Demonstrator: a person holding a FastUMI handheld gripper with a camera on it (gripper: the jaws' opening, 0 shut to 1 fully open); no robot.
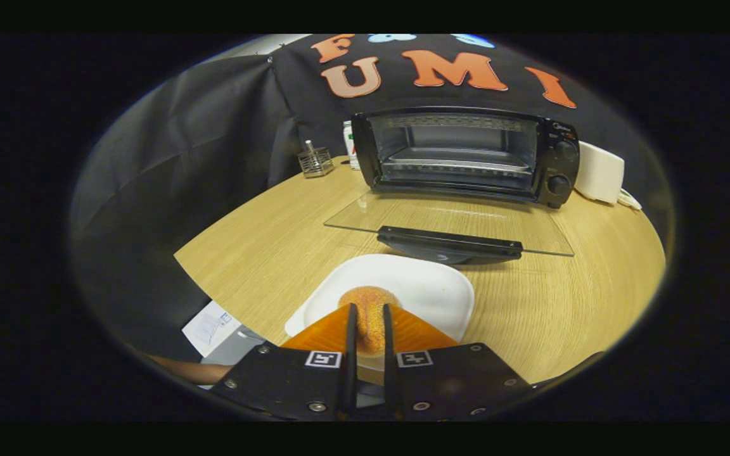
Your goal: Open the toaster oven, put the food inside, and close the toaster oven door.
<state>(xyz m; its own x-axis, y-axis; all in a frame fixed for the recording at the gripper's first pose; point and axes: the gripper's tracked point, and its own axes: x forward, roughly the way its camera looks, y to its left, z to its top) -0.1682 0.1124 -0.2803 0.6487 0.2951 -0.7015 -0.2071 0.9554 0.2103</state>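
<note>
The gripper (369,316) has its orange fingers (324,332) drawn close around a round breaded food piece (368,301) on the white plate (431,288); they seem to press it, though its lower half is hidden. Beyond stands the toaster oven (466,155), its glass door (454,221) folded flat.

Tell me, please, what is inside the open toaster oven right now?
Inside the toaster oven a wire rack shows, with no food on it. The bread sits on the white plate, squeezed by the tool. The oven's floor is hidden.
</note>
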